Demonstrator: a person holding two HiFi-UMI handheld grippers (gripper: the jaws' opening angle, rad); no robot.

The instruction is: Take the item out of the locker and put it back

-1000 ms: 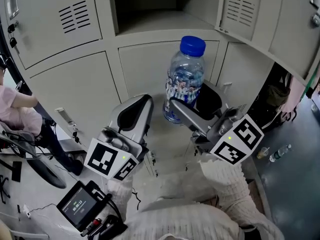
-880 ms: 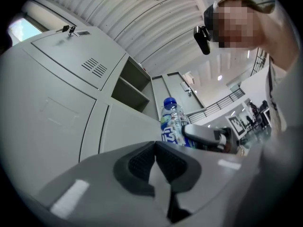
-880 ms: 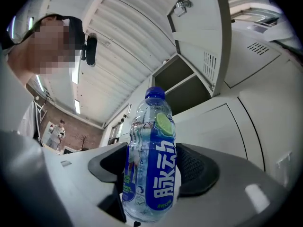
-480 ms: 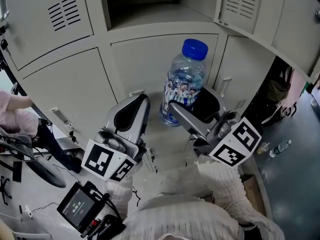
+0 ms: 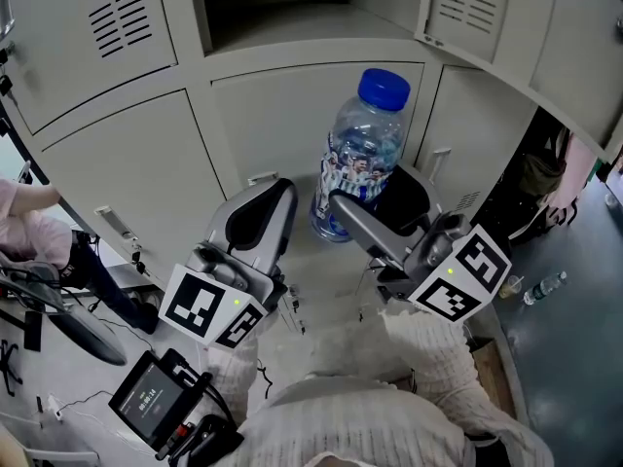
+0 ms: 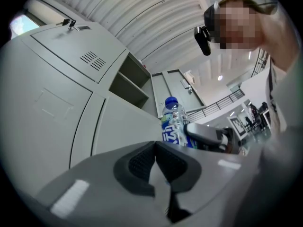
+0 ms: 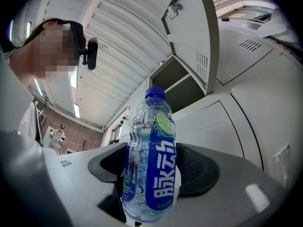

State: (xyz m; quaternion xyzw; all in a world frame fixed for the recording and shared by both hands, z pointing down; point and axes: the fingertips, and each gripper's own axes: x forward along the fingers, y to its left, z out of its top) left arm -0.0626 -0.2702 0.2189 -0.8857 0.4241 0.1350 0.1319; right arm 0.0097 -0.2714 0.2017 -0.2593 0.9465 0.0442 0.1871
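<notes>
Blue plastic made the one cap (image 5: pixel 384 86) of the single bottle (image 5: pixel 362 154) before me, and its label (image 7: pixel 160 174) was blue as well. My right gripper (image 5: pixel 368 205) had its two jaws clamped on the lower part of this bottle, one pad on each side. The bottle stood nearly upright outside the locker (image 5: pixel 146 154), in front of the closed grey doors and below the one open compartment (image 5: pixel 292 13).

In the right gripper view I read two big white characters, 脉动, going down the label, with one green lime slice (image 7: pixel 164 124) drawn above them. The smaller print was too fine for me to read.

My left gripper (image 5: pixel 255 220) held nothing. Its two jaws were pressed together, near the bottle but apart from it.

I counted two cubes with black squares on white: the left marker cube (image 5: pixel 209 309) and the right marker cube (image 5: pixel 459 275). One slotted door (image 5: pixel 487 17) hung open at the upper right.
</notes>
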